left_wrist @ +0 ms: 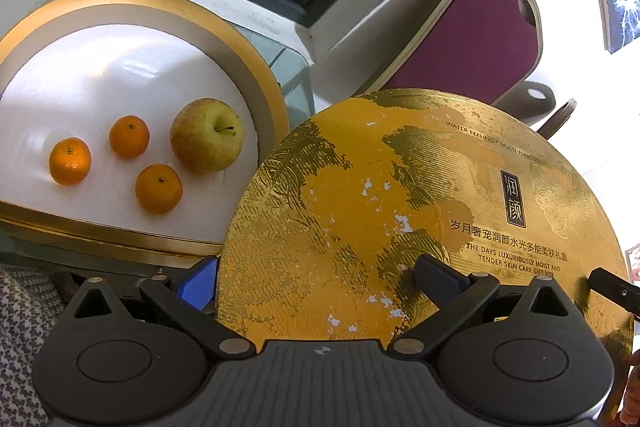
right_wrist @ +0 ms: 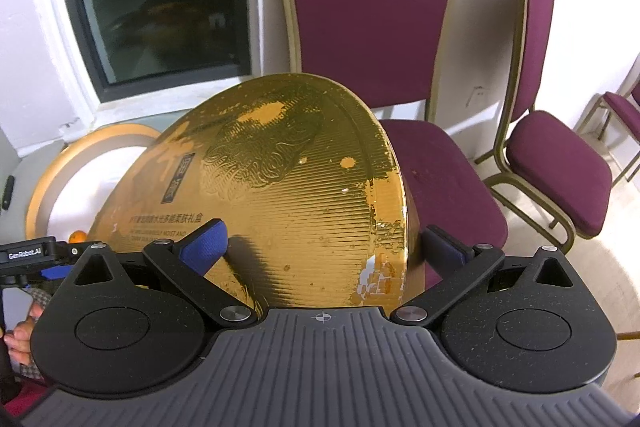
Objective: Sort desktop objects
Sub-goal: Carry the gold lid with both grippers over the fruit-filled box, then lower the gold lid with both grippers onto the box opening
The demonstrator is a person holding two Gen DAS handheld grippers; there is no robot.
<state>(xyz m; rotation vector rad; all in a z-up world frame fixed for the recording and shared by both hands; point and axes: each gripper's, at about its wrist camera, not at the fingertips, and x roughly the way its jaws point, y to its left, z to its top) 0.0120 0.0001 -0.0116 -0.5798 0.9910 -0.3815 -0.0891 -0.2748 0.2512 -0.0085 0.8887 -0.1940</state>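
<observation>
Both my grippers, left [left_wrist: 316, 277] and right [right_wrist: 320, 247], pinch the lid [left_wrist: 400, 207]; next, lower it squarely over the box [left_wrist: 224, 39].

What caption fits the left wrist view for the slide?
Left hand-held gripper clamps the gold round lid beside the open box holding three oranges and an apple.

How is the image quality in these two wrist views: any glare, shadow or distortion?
Left wrist: white glare washes out the tray liner behind the fruit; the gold lid stays sharp, its print readable. Right wrist: the same lid is dimmer, a dark shadow beside the blue pad; fisheye bends the window frame.
</observation>
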